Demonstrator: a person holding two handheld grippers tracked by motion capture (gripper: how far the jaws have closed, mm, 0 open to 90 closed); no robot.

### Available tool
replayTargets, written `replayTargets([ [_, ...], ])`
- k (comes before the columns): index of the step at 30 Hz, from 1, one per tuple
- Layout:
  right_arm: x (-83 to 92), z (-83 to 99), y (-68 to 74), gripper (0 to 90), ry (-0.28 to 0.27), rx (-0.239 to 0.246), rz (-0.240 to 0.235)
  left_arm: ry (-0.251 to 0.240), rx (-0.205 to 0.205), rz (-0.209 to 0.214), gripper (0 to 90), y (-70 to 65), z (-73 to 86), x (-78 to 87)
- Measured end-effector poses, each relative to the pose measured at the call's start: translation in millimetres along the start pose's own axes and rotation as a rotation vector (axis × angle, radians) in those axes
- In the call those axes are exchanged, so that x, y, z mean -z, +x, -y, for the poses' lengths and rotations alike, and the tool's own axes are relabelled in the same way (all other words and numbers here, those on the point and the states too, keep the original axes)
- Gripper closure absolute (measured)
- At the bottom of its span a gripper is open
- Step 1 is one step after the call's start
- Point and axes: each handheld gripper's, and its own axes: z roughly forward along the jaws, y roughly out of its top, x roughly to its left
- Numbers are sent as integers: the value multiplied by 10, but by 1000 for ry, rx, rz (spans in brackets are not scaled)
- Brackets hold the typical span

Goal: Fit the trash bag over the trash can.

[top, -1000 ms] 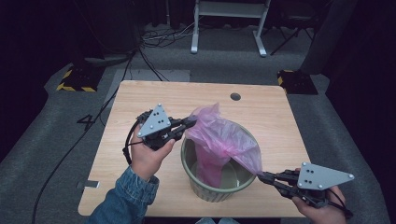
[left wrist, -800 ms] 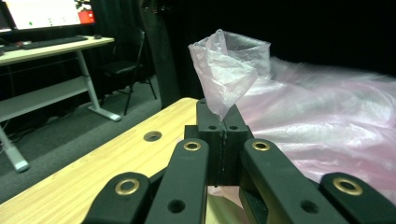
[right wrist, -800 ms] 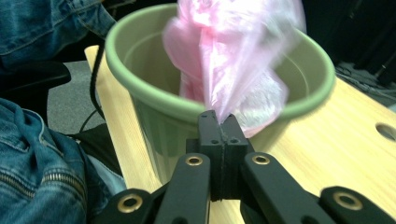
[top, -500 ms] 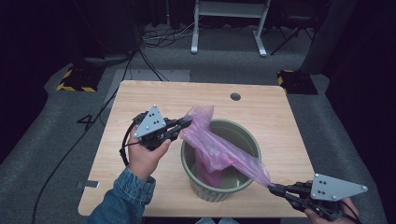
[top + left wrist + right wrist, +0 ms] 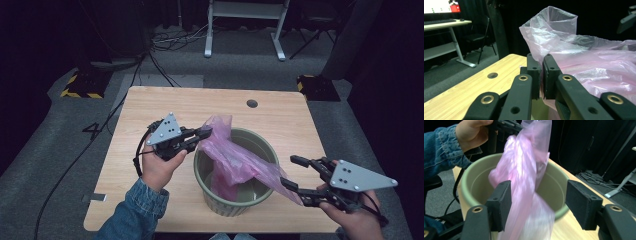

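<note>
A pink plastic bag (image 5: 235, 161) hangs partly inside a green round bin (image 5: 266, 146) on the wooden table. My left gripper (image 5: 205, 134) is at the bin's left rim and is shut on the bag's upper edge (image 5: 554, 37); its jaws (image 5: 541, 66) have just eased a little and still pinch the film. My right gripper (image 5: 291, 171) is at the bin's right side. Its jaws have just been opening. In the right gripper view (image 5: 539, 200) they stand wide apart, with the bag (image 5: 524, 170) loose between them against the left pad.
The table (image 5: 150, 110) has a cable hole (image 5: 252, 103) at the back right and bare wood to the left of the bin. A desk frame (image 5: 245, 25) and cables lie on the floor beyond. The bin's rim (image 5: 471, 173) is near the right jaws.
The right gripper has opened and let go of the bag's corner, then moved back up toward the bin. The stretched bag has slackened. The left hand has held its place.
</note>
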Motion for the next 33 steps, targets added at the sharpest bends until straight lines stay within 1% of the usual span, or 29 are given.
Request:
replayTargets([
  [4, -226, -113, -13, 382, 12, 11, -38, 0, 7, 2, 838, 18, 4, -38],
  [7, -373, -203, 21, 384, 25, 49, -49, -1, 15, 5, 835, 26, 3, -68],
  [9, -460, -256, 38, 409, 29, 60, -67, 2, 12, 5, 823, 22, 3, -87],
  [10, -502, -278, 39, 446, 36, 61, -72, 2, 12, 4, 809, 17, 4, -97],
  [11, -541, -295, 35, 520, 46, 61, -79, 0, 8, -2, 786, 13, 6, -103],
  [12, -571, -309, 27, 629, 52, 62, -81, -5, 1, -12, 738, 8, 8, -108],
  [13, -597, -319, 12, 741, 62, 59, -83, -13, -7, -35, 657, 0, 9, -110],
  [14, -620, -325, -6, 831, 81, 54, -81, -22, -17, -57, 573, -12, 7, -103],
  [15, -640, -324, -23, 887, 89, 43, -75, -30, -28, -86, 499, -29, 2, -86],
  [16, -657, -319, -38, 900, 91, 23, -67, -40, -42, -107, 444, -50, -11, -54],
  [18, -672, -301, -73, 900, 80, -32, -38, -60, -45, -125, 362, -94, -39, 5],
  [19, -671, -293, -87, 900, 74, -50, -30, -68, -50, -133, 343, -116, -53, 34],
  [20, -670, -286, -100, 900, 65, -67, -23, -76, -67, -150, 331, -159, -82, 81],
  [21, -666, -275, -124, 900, 51, -98, -9, -78, -85, -166, 322, -200, -106, 114],
  [23, -659, -261, -158, 900, 30, -141, 6, -86, -105, -172, 320, -290, -149, 167],
  [25, -656, -252, -182, 900, 19, -172, 13, -95, -127, -185, 312, -393, -185, 216],
  [26, -654, -250, -188, 900, 15, -184, 18, -93, -141, -194, 315, -449, -201, 236],
  [27, -652, -248, -192, 900, 10, -193, 22, -84, -154, -195, 324, -503, -218, 251],
  [28, -649, -247, -194, 900, 4, -199, 25, -82, -158, -180, 336, -558, -229, 251],
  [29, -647, -248, -193, 900, -1, -205, 26, -70, -164, -154, 353, -605, -238, 241],
  [30, -647, -251, -191, 900, -8, -208, 27, -56, -160, -129, 370, -651, -239, 212],
  [33, -651, -273, -168, 900, -27, -215, 19, -21, -155, -59, 390, -750, -218, 85],
])
